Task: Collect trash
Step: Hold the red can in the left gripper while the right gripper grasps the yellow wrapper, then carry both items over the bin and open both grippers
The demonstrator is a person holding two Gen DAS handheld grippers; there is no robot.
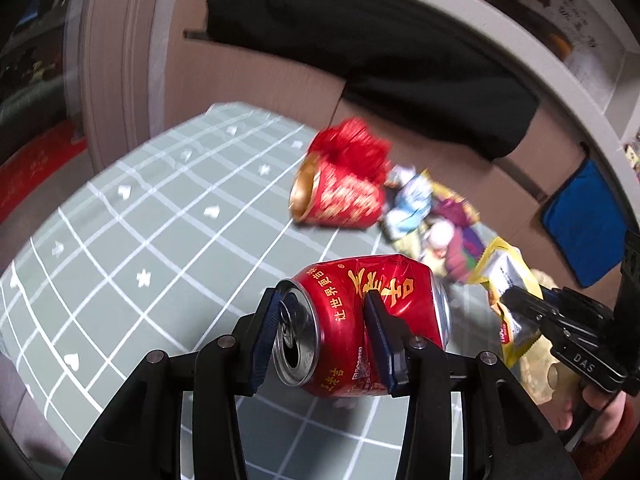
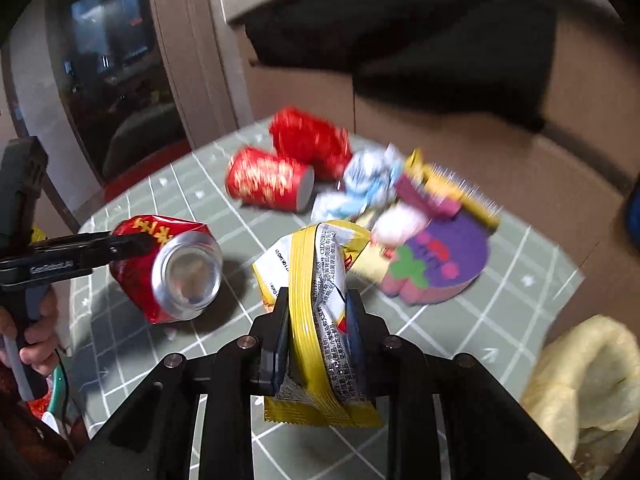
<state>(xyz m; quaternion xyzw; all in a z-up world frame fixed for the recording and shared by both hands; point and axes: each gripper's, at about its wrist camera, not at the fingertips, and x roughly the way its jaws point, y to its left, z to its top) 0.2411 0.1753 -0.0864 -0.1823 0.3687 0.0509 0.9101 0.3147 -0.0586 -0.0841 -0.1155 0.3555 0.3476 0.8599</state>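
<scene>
left tool (image 1: 324,344): clamped on the dented red can (image 1: 372,320), up off the bench (image 1: 132,240)
right tool (image 2: 318,344): pinching the yellow wrapper (image 2: 320,320)
open room: bench's left side bare; trash pile (image 2: 360,200) crowds the far edge

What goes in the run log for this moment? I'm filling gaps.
left gripper: shut on can | right gripper: shut on wrapper | both off table

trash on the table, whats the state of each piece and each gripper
dented red can: lifted, in left gripper
yellow wrapper: pinched in right gripper
second red can: lying on table
purple packet: flat on table
blue-white wrapper: crumpled
</scene>
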